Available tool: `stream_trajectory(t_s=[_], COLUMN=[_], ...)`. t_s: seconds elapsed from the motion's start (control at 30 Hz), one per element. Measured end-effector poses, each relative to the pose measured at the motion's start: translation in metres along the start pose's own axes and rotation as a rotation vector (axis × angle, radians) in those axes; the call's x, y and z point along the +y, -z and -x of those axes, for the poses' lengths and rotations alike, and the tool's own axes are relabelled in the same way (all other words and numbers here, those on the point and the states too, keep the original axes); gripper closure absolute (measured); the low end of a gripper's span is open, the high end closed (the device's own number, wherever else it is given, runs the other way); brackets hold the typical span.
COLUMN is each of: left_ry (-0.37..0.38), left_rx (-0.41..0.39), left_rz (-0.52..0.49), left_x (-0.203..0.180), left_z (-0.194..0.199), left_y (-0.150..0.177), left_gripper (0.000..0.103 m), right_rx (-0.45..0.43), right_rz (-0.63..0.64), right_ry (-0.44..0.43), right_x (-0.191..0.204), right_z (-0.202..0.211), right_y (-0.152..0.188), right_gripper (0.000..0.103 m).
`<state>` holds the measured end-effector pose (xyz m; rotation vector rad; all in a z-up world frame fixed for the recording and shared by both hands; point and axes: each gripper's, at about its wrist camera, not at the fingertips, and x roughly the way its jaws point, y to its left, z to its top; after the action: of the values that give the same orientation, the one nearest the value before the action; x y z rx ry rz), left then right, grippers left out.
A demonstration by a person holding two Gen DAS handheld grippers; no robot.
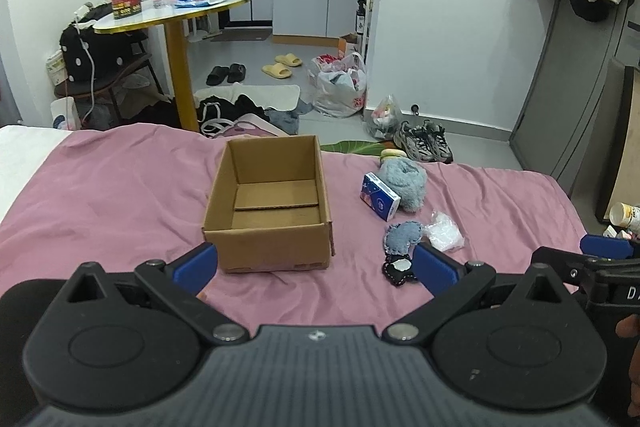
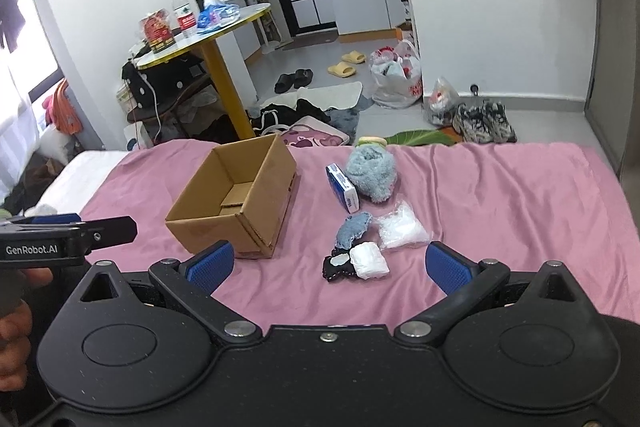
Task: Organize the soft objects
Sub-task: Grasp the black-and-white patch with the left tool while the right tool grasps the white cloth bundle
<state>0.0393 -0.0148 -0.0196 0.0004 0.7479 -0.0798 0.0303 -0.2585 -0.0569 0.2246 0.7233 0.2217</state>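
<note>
An empty open cardboard box [image 1: 272,203] [image 2: 236,199] sits on the pink bedsheet [image 1: 100,195] [image 2: 500,195]. To its right lie a fluffy blue-grey sock bundle [image 1: 404,183] [image 2: 372,171], a blue-white tissue pack [image 1: 379,202] [image 2: 342,188], a denim heart [image 1: 402,235] [image 2: 353,229], a clear plastic bag [image 1: 444,231] [image 2: 400,227], a black patch [image 1: 398,270] [image 2: 338,267] and a white folded pad [image 2: 370,259]. My left gripper [image 1: 316,267] is open, just before the box. My right gripper [image 2: 328,265] is open, near the black patch and pad.
A macaron-shaped toy [image 1: 392,153] [image 2: 372,141] rests at the bed's far edge. Beyond are a round yellow-legged table [image 1: 176,11] with a bottle, clothes, bags and shoes [image 1: 424,143] on the floor. A white bed surface [image 2: 80,171] borders the sheet at left.
</note>
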Motion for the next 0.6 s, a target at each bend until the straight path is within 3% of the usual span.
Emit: stream_trajectory(t_s=[0.3,0.6], left_ry=[0.034,0.084], left_rx=[0.029,0.079], left_rz=[-0.015,0.002], left_x=[-0.012,-0.023], left_z=[-0.034,-0.075], left_y=[-0.007,-0.005], left_gripper=[0.001,0.003], right_rx=[0.014,0.074], right_rz=[-0.101,-0.184], right_ry=[-0.022,-0.026], right_x=[-0.024,-0.044], right_z=[-0.023,-0.061], right_y=[0.001,0.001], right_gripper=[0.001,0.011])
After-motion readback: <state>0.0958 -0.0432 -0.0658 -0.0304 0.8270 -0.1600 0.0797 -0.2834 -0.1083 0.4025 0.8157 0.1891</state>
